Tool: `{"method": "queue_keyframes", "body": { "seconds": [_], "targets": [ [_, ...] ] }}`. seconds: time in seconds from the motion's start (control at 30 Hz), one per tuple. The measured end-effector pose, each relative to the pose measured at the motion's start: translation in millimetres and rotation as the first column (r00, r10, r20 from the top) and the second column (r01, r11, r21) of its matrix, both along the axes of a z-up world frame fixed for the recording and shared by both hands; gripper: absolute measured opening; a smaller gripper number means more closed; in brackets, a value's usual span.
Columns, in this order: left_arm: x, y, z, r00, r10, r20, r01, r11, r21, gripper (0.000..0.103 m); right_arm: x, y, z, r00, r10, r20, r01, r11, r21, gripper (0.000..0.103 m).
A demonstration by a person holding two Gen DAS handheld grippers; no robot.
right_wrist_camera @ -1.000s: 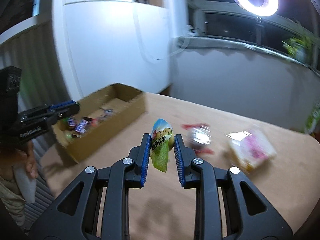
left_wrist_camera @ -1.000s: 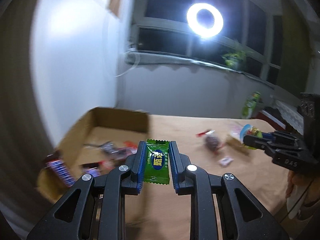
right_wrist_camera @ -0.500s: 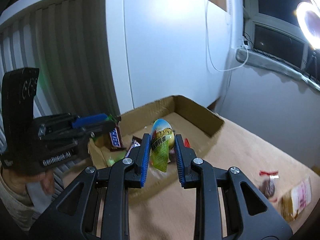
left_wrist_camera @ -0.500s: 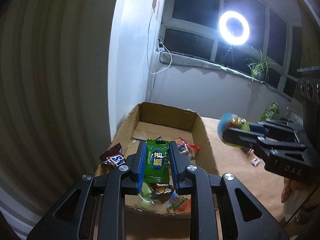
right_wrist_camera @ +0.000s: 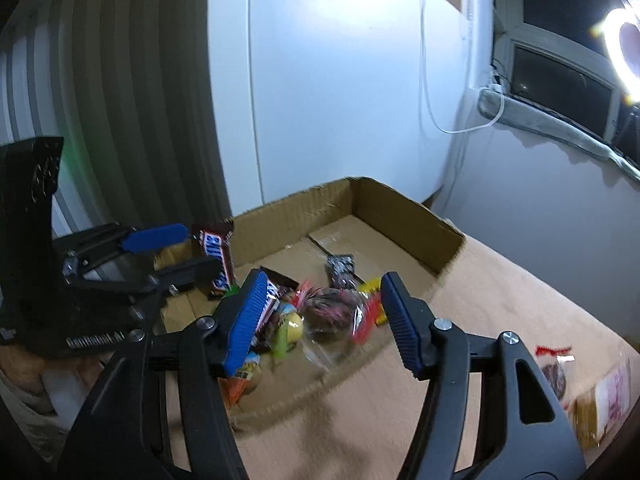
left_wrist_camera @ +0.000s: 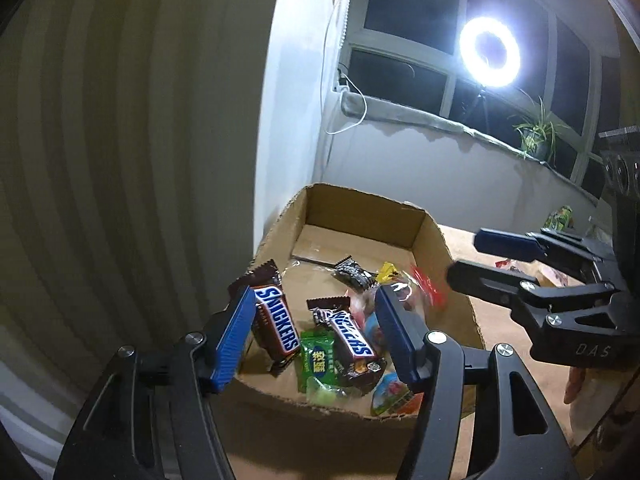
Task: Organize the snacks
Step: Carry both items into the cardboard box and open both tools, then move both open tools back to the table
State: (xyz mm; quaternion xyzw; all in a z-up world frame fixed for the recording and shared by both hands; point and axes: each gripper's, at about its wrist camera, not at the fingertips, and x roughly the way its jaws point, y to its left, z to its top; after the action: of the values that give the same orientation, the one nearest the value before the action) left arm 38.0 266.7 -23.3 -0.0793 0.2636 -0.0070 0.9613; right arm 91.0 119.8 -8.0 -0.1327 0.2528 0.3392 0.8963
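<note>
A shallow cardboard box stands at the table's left end with several wrapped snacks in it. My left gripper is open and empty above the box's near corner. Below it lie the green candy packet and two Snickers bars. My right gripper is open and empty above the box's near wall. The egg-shaped snack lies blurred in the box beneath it, among other sweets. Each gripper shows in the other's view, the right and the left, both with jaws apart.
On the tan table to the right of the box lie a dark sweet with a red twist and a clear bag of biscuits. A white wall and a ribbed radiator stand behind the box. A ring light shines at the window.
Both grippers have opened over the box. The green candy packet and the egg-shaped snack have dropped from them into the box.
</note>
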Motion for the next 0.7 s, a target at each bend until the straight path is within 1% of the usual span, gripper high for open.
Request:
{"method": "queue_keyframes", "body": {
  "seconds": [0.07, 0.13, 0.23, 0.4, 0.5, 0.6, 0.63, 0.7],
  "targets": [
    [-5, 0, 1, 1.0, 0.006, 0.004, -0.006, 1.0, 0.016, 0.062, -7, -4, -2, 1.0, -0.015, 0.014, 0.015, 1.0, -0.004, 0.063],
    [-9, 0, 3, 1.0, 0.01, 0.009, -0.01, 1.0, 0.027, 0.063, -12, -8, -7, 0.999, -0.034, 0.015, 0.035, 0.999, -0.012, 0.066],
    [-12, -1, 6, 1.0, 0.015, 0.016, -0.015, 1.0, 0.025, 0.065, -15, -17, -9, 0.998, -0.065, 0.008, 0.065, 0.998, 0.008, 0.066],
    [-16, -10, 13, 1.0, 0.011, 0.018, -0.011, 0.999, 0.049, 0.066, -20, -35, -10, 0.996, -0.087, 0.004, 0.087, 0.996, 0.018, 0.066],
    [-17, -19, 17, 1.0, 0.002, 0.023, -0.004, 0.998, 0.06, 0.07, -20, -51, -11, 0.994, -0.108, -0.008, 0.108, 0.994, 0.023, 0.067],
    [-16, -33, 21, 1.0, -0.019, 0.022, 0.017, 0.997, 0.076, 0.07, -19, -71, -18, 0.99, -0.142, -0.021, 0.142, 0.99, 0.004, 0.071],
    [-16, -38, 23, 0.999, -0.029, 0.022, 0.027, 0.996, 0.083, 0.07, -17, -80, -21, 0.987, -0.159, -0.03, 0.159, 0.987, -0.012, 0.074],
    [-16, -51, 26, 0.998, -0.053, 0.022, 0.051, 0.994, 0.096, 0.07, -11, -96, -29, 0.98, -0.193, -0.052, 0.191, 0.98, -0.046, 0.075]
  ]
}}
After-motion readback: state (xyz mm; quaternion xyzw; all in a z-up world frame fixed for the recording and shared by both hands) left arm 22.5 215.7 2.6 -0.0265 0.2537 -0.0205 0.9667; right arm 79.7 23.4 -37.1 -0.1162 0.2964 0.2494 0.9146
